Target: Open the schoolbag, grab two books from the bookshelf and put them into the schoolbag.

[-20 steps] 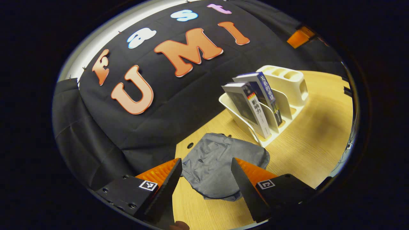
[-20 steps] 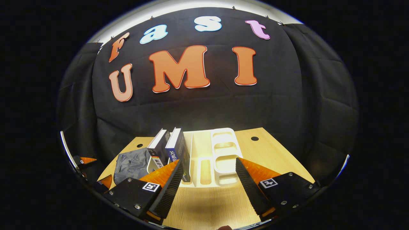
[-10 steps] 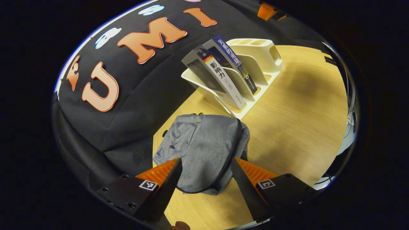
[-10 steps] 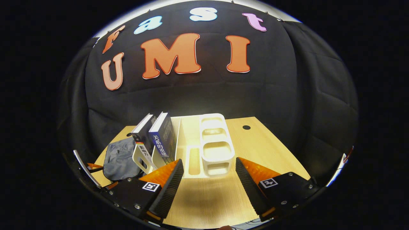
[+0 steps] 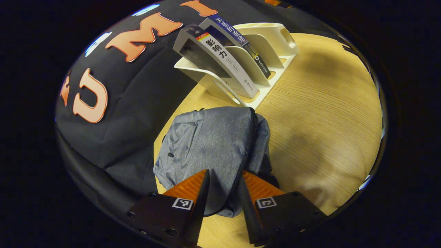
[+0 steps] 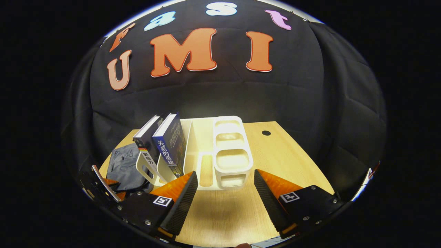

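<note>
The left gripper [image 5: 223, 187] hangs right over the near end of the grey schoolbag [image 5: 213, 144], its fingers narrowed but with a gap between them, and the dark zipper line [image 5: 245, 151] runs up between them — I cannot tell whether they pinch anything. The bag lies flat at the table's [image 5: 320, 117] left edge, its long axis pointing away from this gripper toward the white bookshelf [image 5: 265, 44] just beyond. The right gripper [image 6: 225, 187] is spread wide and empty over bare wood in front of the bookshelf. There the two books [image 6: 162, 141] lean in its left slots, toward the back edge — so the left is nearer the bag.
</note>
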`<state>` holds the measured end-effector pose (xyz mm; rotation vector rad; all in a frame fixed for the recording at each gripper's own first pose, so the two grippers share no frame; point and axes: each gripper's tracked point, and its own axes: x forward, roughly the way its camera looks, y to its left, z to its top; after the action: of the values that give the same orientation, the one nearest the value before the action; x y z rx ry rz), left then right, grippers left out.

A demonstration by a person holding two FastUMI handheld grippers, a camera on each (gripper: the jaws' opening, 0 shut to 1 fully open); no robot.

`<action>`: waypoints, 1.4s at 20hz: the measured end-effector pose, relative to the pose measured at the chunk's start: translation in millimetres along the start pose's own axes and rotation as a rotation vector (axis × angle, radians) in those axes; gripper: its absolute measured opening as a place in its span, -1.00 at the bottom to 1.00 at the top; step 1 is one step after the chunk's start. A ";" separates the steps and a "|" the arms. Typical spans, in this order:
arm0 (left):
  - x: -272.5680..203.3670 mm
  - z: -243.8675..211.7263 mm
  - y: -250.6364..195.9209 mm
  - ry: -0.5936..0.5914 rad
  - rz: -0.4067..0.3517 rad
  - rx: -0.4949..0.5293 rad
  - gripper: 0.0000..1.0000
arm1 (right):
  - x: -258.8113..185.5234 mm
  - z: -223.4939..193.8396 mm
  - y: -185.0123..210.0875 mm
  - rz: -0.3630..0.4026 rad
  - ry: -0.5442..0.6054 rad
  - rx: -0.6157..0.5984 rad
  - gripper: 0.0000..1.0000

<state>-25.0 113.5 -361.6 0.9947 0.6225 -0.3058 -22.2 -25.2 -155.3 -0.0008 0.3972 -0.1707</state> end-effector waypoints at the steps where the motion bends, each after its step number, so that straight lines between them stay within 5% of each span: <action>1: 0.3 1.7 5.2 0.004 0.012 0.010 -0.07 | 0.8 1.6 2.0 0.003 0.004 0.006 0.96; 3: 2.5 3.0 4.1 0.007 -0.036 -0.011 -0.80 | 8.1 5.0 6.6 0.003 0.002 0.015 0.96; 5: -4.5 5.8 9.6 0.026 -0.099 -0.052 -0.90 | 10.8 11.7 6.8 0.001 -0.005 0.015 0.95; 10: -20.1 20.8 46.3 0.039 -0.217 -0.144 -0.96 | 14.4 29.4 12.1 0.003 -0.019 0.032 0.95; 19: -50.7 63.8 172.8 -0.006 -0.219 -0.050 -0.96 | -7.0 50.0 35.4 -0.043 -0.034 0.145 0.95; 28: -53.3 83.6 267.7 -0.171 -0.223 -0.053 -0.96 | -64.3 52.9 147.3 0.056 0.140 0.285 0.95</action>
<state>98.4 179.9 -112.8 0.8397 0.5835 -0.5627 -35.8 128.9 -86.7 0.3041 0.5090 -0.1712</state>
